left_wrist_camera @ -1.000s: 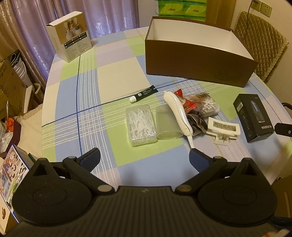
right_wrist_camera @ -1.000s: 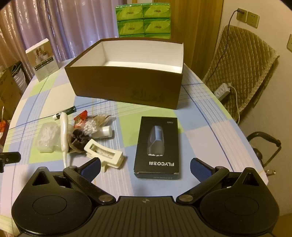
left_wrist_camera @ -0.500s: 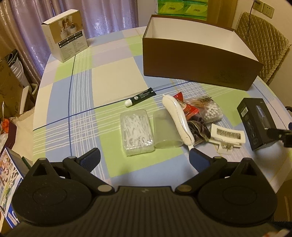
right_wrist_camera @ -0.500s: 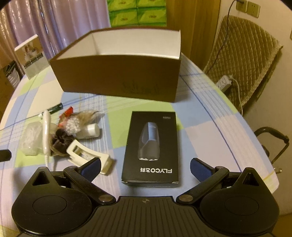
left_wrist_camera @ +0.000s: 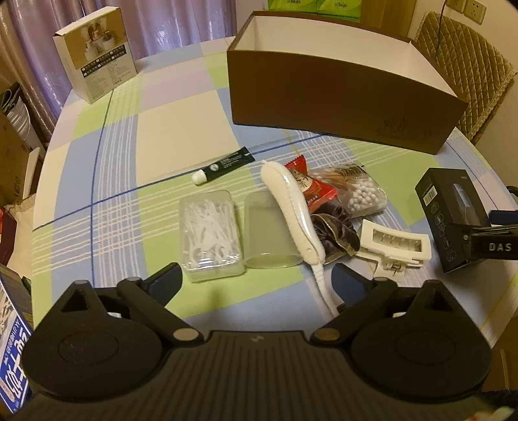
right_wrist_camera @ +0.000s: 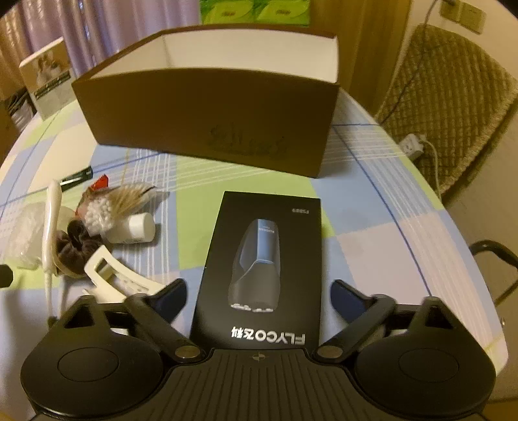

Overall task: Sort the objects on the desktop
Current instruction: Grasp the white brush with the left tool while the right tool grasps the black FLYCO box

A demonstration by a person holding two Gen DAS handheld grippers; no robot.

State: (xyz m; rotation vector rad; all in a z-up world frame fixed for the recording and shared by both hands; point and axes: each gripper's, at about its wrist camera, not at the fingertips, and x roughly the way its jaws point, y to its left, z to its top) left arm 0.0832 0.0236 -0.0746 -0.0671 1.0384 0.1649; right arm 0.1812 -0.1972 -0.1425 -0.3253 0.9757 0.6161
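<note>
Since a second ago I've brought my right gripper (right_wrist_camera: 259, 293) down, jaws spread wide, straddling the flat black cardboard shaver box (right_wrist_camera: 259, 268) on the table. Left gripper (left_wrist_camera: 255, 280) hangs with jaws apart, clear plastic floss-pick case (left_wrist_camera: 210, 234) just ahead.

A round table (left_wrist_camera: 181, 129) covered in a blue-green checked cloth is backed by mauve curtains (left_wrist_camera: 181, 26), with a quilted tan chair (right_wrist_camera: 453, 107) set beside it under warm light.
</note>
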